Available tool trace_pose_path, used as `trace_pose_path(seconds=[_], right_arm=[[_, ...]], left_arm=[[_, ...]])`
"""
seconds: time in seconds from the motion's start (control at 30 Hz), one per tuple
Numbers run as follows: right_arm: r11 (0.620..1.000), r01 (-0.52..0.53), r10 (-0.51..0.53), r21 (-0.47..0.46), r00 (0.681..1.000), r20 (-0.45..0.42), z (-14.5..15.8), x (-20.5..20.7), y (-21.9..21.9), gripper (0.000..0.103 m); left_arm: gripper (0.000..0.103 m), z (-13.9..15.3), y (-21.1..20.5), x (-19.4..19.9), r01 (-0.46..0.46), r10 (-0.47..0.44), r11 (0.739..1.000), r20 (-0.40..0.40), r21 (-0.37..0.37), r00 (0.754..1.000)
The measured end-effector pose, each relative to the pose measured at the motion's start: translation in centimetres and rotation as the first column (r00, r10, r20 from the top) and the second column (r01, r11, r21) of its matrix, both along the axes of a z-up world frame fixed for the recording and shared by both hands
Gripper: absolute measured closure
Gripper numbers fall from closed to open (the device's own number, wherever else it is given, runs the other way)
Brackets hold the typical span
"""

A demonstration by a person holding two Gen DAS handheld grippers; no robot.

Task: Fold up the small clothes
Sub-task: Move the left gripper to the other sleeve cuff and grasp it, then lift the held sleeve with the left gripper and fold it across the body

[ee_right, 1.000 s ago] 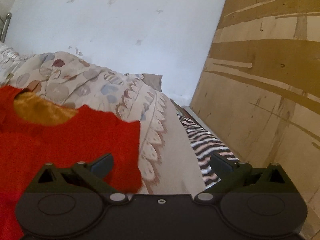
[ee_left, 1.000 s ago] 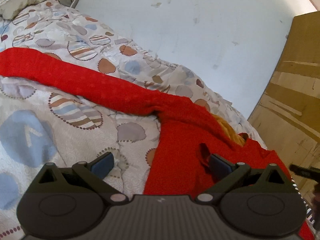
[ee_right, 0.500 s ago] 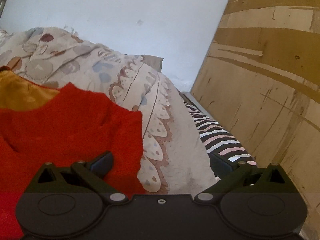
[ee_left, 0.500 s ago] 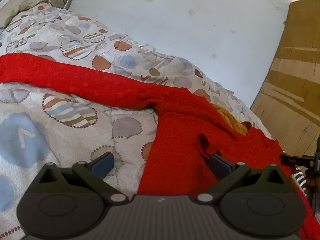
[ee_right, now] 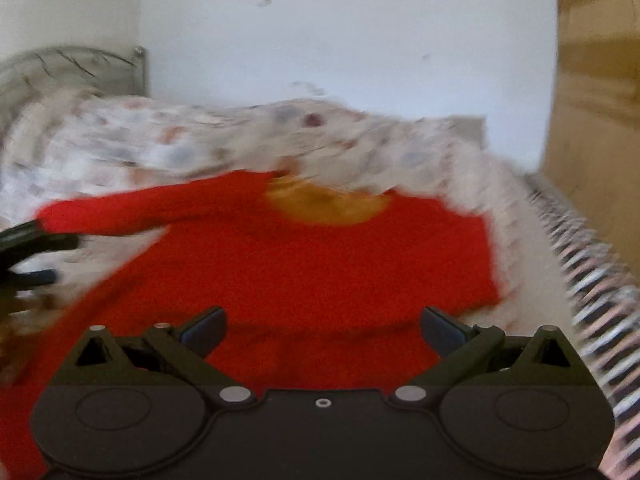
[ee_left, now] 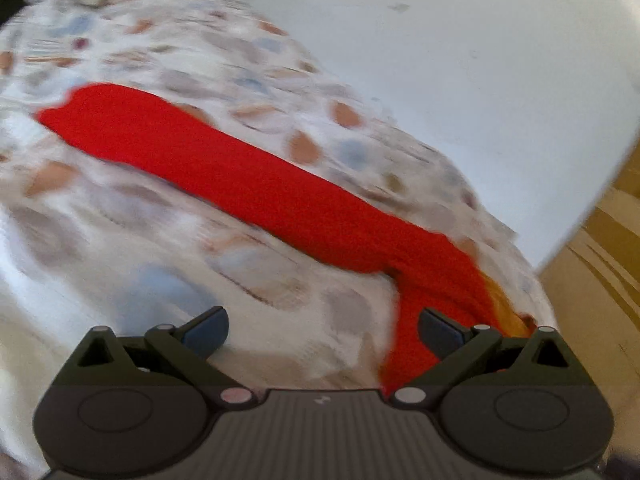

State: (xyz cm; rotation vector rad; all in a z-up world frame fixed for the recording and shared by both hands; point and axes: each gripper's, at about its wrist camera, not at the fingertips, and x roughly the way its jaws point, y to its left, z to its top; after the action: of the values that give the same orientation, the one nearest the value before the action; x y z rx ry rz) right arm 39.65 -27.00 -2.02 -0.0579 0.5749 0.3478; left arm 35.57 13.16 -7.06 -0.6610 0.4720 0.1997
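A red sweater [ee_right: 320, 264] with an orange-lined neck [ee_right: 328, 202] lies flat on the patterned bedspread [ee_right: 160, 140]. In the left wrist view its long sleeve [ee_left: 224, 176] stretches up and left across the bed. My left gripper [ee_left: 322, 332] is open and empty above the bedspread, left of the sweater's body. It also shows at the left edge of the right wrist view [ee_right: 28, 256], by the sleeve's cuff. My right gripper [ee_right: 322, 330] is open and empty above the sweater's lower body. Both views are motion-blurred.
A white wall [ee_left: 460, 60] runs behind the bed. A wooden board [ee_right: 596, 100] stands at the right. A zebra-striped cloth [ee_right: 592, 288] lies along the bed's right edge. A metal headboard [ee_right: 68, 64] is at the far left.
Both grippers have swung left and pulled back. The left view now shows the whole sleeve to its cuff. The right view now shows the whole sweater body, neck and sleeve.
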Motion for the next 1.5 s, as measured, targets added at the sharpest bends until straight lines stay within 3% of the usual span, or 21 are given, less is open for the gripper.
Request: trace_pose_path(seconds=[0.1, 0.2, 0.27, 0.37, 0.53, 0.63, 0.73, 0.8, 0.83, 0.9, 0.93, 1.03, 1.1, 1.23, 1.37, 1.5], right_arm=[[0.992, -0.017, 0.026, 0.127, 0.997, -0.068, -1.7, -2.4, 1.6, 0.0], [0.986, -0.011, 0.027, 0.166, 0.995, -0.097, -3.8, -3.7, 3.5, 0.0], [0.989, -0.003, 0.016, 0.148, 0.996, -0.089, -4.6, -4.3, 4.7, 0.0], [0.997, 0.009, -0.006, 0.073, 0.999, -0.038, -5.0, -4.5, 6.3, 0.0], [0.999, 0.0, 0.002, 0.048, 0.999, -0.044, -6.3, -4.5, 6.3, 0.0], [0.998, 0.005, -0.003, 0.061, 0.999, -0.037, -6.5, -4.7, 6.0, 0.0], [0.998, 0.003, -0.001, 0.063, 1.0, -0.03, -7.0, -4.8, 6.1, 0.0], [0.998, 0.003, -0.001, 0.066, 1.0, -0.031, -7.0, -4.8, 6.0, 0.0], [0.998, 0.002, 0.0, 0.067, 1.0, -0.031, -7.0, -4.8, 6.0, 0.0], [0.998, 0.002, 0.0, 0.067, 1.0, -0.031, -7.0, -4.8, 6.0, 0.0], [0.998, 0.003, -0.001, 0.068, 1.0, -0.029, -7.0, -4.8, 6.0, 0.0], [0.997, 0.0, 0.002, 0.071, 1.0, -0.021, -7.1, -4.9, 5.9, 0.0], [0.997, -0.002, 0.004, 0.079, 1.0, -0.018, -7.1, -5.0, 5.8, 0.0], [0.996, -0.003, 0.005, 0.091, 1.0, -0.017, -7.1, -5.0, 5.6, 0.0], [0.995, -0.004, 0.005, 0.102, 1.0, -0.012, -7.1, -5.1, 5.5, 0.0], [0.992, -0.006, 0.007, 0.124, 1.0, -0.01, -7.1, -5.2, 5.2, 0.0]], left_arm=[[0.0, 0.7, 4.4, -0.3, -0.049, 0.049, 0.998, -0.01, -0.034, 0.999], [0.0, 1.1, 10.4, -0.7, -0.123, 0.125, 0.983, 0.008, -0.135, 0.992], [0.0, 0.8, 14.5, -1.1, -0.178, 0.184, 0.959, 0.007, -0.223, 0.983], [0.0, 0.1, 18.7, -1.1, -0.272, 0.276, 0.927, -0.021, -0.26, 0.961], [0.001, -2.0, 22.3, 0.1, -0.297, 0.303, 0.884, -0.042, -0.362, 0.952], [0.002, -2.9, 23.2, 0.2, -0.318, 0.345, 0.87, 0.004, -0.377, 0.939], [0.013, -3.6, 23.9, 0.3, -0.361, 0.408, 0.847, 0.043, -0.391, 0.912], [0.031, -4.0, 24.3, 0.5, -0.391, 0.444, 0.828, 0.043, -0.403, 0.895], [0.037, -4.0, 24.4, 0.4, -0.405, 0.457, 0.823, 0.041, -0.398, 0.888], [0.076, -4.0, 24.4, 0.5, -0.449, 0.487, 0.819, 0.021, -0.356, 0.873], [0.085, -4.0, 24.5, 0.7, -0.473, 0.5, 0.817, -0.002, -0.331, 0.866], [0.091, -4.0, 24.5, 0.6, -0.479, 0.513, 0.812, 0.017, -0.333, 0.858], [0.095, -3.2, 24.1, 0.6, -0.475, 0.511, 0.829, 0.054, -0.295, 0.858], [0.1, 0.2, 22.3, 0.9, -0.454, 0.474, 0.878, 0.137, -0.153, 0.87], [0.1, 3.6, 20.5, 1.3, -0.418, 0.42, 0.907, 0.2, -0.054, 0.885], [0.101, 7.4, 17.5, 2.1, -0.332, 0.296, 0.939, 0.281, 0.089, 0.913]])
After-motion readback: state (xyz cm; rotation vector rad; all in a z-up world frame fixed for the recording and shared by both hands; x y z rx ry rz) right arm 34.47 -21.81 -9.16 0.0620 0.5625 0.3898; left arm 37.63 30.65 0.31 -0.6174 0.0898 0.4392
